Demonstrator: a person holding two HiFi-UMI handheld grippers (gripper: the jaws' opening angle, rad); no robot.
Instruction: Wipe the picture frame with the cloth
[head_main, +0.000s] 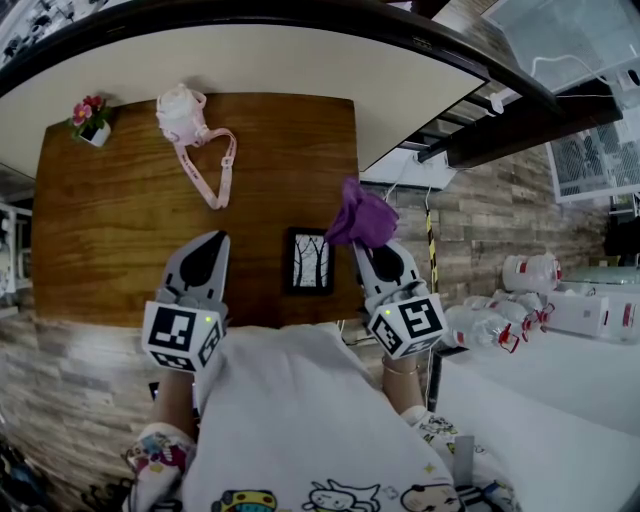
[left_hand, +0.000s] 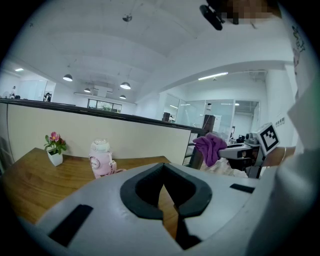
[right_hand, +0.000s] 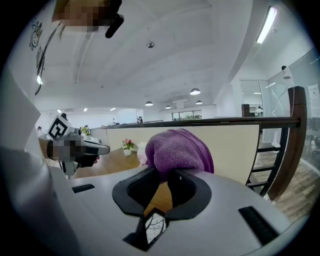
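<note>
A small black picture frame (head_main: 308, 261) with a tree print lies flat near the front edge of the wooden table (head_main: 110, 220). My right gripper (head_main: 366, 243) hovers just right of it, shut on a bunched purple cloth (head_main: 361, 216) that sticks out past its tips; the cloth (right_hand: 179, 151) fills the right gripper view, and a slice of the frame (right_hand: 153, 225) shows below the jaws. My left gripper (head_main: 215, 240) hangs left of the frame, shut and empty (left_hand: 163, 186).
A pink bottle (head_main: 183, 115) with a pink strap (head_main: 215, 165) lies at the table's back. A small potted flower (head_main: 91, 118) stands at the far left corner. Right of the table the floor drops to stairs, with a dark railing (head_main: 520, 115) and plastic bottles (head_main: 500, 320).
</note>
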